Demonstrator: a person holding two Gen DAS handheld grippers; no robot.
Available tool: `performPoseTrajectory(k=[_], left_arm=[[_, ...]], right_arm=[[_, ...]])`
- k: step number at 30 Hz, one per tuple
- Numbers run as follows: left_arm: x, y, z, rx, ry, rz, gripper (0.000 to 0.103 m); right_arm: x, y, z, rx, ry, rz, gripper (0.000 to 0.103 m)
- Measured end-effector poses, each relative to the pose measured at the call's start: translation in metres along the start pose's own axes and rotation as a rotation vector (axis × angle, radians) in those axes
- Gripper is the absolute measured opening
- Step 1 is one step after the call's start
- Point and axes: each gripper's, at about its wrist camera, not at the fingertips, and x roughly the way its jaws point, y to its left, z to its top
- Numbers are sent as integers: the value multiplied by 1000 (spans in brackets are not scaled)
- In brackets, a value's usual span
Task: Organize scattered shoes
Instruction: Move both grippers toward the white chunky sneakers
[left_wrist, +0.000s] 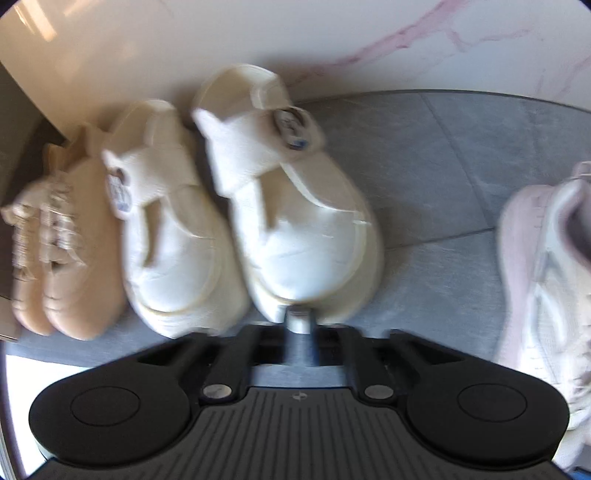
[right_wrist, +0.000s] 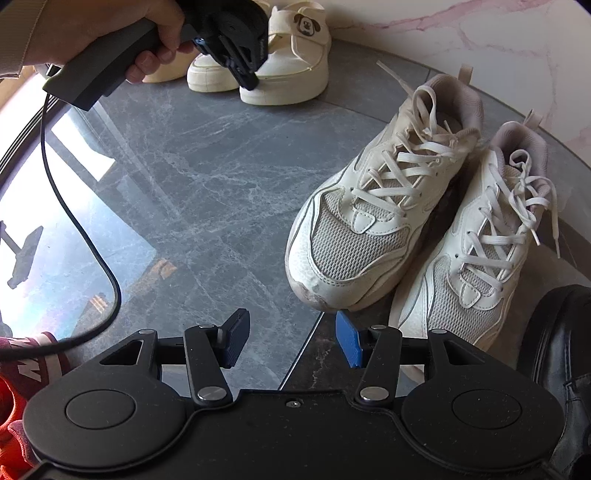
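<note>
Right gripper: jaws spread, nothing between them
Left gripper: at 11 o'clock, jaws nearly pressed together at the toe of a cream strap shoe
Label: dog-face patch on that strap (no readable words)
White sneakers: paired at 2 o'clock
Floor: glossy grey marble tile; pink-veined wall at 1 o'clock

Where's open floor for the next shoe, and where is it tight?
Free: the grey marble floor between the cream dog-patch shoes and the white laced sneakers, ahead of the right gripper. Crowded: the wall row, cream pair against beige sneakers; the right edge, with a black shoe beside the sneakers.
</note>
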Motion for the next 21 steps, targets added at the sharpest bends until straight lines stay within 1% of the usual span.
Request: performPoseTrajectory(k=[2,4,5,7,9,10,12,13,14,15,16,17,19,21], left_arm=[[-5,9,1,-2,-11,26,11],[-11,9,0,-7,-10,-25,11],[-17,5,-2,10,-22,-38,11],[-28,-7,-7,45,-44,-100,11],[-36,-21,-12,64,-60,-162,12],[-43,-32,-17,77,-74,-207,13],[-55,-46,-23,87,-97,-267,18],[-62,-58,-28,95,-114,-308,22],[-66,-67,-32,103,-129,-332,25],[-70,-75,-35,111,-144,-355,27],[-72,-82,-38,120,-161,-364,30],[-75,-89,-41,130,-177,-374,35],[-78,-105,-47,137,-213,-390,41],[-76,-113,-48,123,-220,-404,41]], right_arm=[[-4,-3,0,15,-23,1,50],[-8,-7,0,31,-46,1,50],[-10,-9,0,42,-59,-4,50],[-15,-16,-1,65,-82,-23,50],[-22,-24,-4,97,-104,-61,50],[-23,-26,-4,107,-110,-69,50],[-28,-41,-5,160,-145,-113,50],[-32,-52,-8,205,-177,-148,50],[-33,-58,-9,230,-198,-171,50],[-35,-64,-11,255,-220,-194,50],[-36,-69,-13,276,-241,-221,50],[-36,-74,-14,290,-255,-244,50],[-36,-85,-10,312,-277,-282,50],[-29,-91,-9,328,-292,-311,49]])
